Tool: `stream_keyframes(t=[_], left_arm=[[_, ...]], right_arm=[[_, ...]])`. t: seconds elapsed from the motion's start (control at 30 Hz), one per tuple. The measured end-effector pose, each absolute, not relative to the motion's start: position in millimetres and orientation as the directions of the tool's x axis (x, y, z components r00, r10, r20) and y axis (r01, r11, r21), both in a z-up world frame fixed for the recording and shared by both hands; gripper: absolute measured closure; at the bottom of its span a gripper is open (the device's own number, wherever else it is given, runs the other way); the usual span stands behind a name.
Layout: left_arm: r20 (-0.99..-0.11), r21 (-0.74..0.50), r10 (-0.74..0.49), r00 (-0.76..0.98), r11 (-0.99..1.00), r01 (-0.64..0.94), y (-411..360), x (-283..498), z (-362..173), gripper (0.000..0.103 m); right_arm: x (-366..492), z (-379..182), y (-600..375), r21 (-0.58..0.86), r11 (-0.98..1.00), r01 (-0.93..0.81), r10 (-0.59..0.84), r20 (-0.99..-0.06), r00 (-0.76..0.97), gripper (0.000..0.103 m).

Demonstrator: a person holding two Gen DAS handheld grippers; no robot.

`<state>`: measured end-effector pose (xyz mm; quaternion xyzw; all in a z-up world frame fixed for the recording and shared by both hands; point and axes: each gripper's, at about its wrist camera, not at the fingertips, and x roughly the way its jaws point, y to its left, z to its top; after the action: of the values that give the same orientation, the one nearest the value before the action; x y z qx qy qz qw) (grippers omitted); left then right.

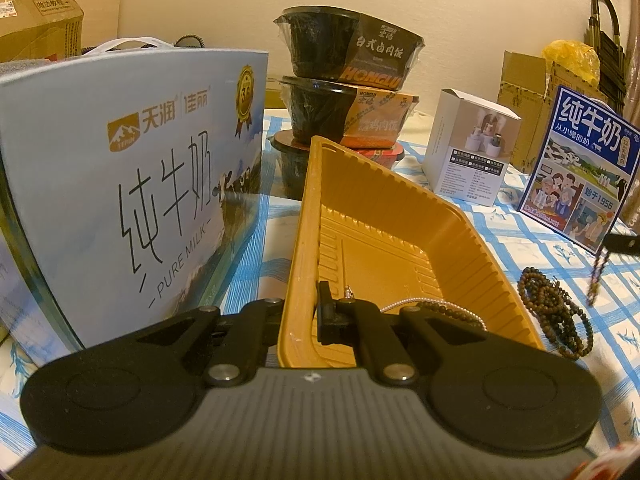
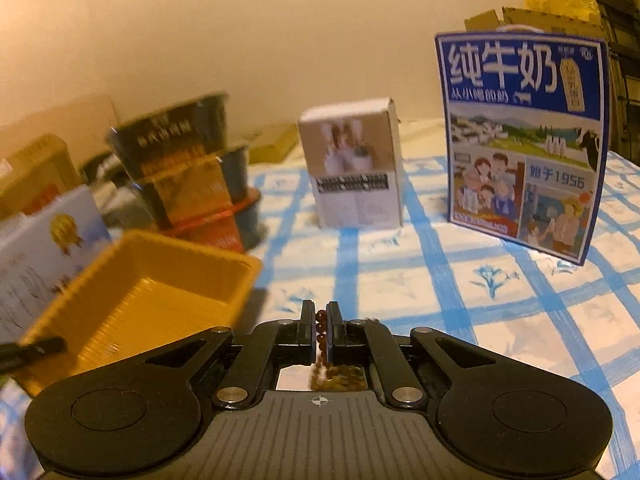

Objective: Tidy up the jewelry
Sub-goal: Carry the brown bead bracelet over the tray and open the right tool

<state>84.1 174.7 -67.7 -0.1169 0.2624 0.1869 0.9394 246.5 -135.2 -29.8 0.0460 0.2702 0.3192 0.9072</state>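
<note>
**Over the cloth: beads up, tray pinned**

On the checked cloth (image 1: pixel 520 236) my left gripper (image 1: pixel 320 312) is clamped on the near wall of the tray (image 1: pixel 384 216), holding it put. A thin chain (image 1: pixel 404 303) and a dark bead strand (image 1: pixel 452 311) lie inside already. R gripper (image 2: pixel 320 332) is closed on a strand of amber beads (image 2: pixel 321 326), rest of it dangling below, off the cloth and right of the tray. More dark beads (image 1: pixel 560 308) sit coiled on the cloth, just beside the tray.

Risks, my guess: pads pinch only a few beads, so a quick swing could slip the strand. Dangling tail may snag the tray rim or drag the coil w/ it. Release too soon and half hangs outside.
</note>
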Motion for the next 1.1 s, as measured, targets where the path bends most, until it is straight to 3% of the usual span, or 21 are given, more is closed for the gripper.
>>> stream_keyframes(t=[0.63, 1.1], left_arm=[[-0.537, -0.126, 0.287, 0.793, 0.903, -0.411, 175, 84, -66, 0.098], [-0.537, -0.131, 0.280, 0.796, 0.904, -0.407, 176, 83, -65, 0.098]], right_arm=[[201, -10, -47, 0.357, 0.558, -0.749, 0.815, -0.405, 0.414, 0.098], [202, -48, 7, 0.352, 0.575, -0.739, 0.784, -0.494, 0.375, 0.098]])
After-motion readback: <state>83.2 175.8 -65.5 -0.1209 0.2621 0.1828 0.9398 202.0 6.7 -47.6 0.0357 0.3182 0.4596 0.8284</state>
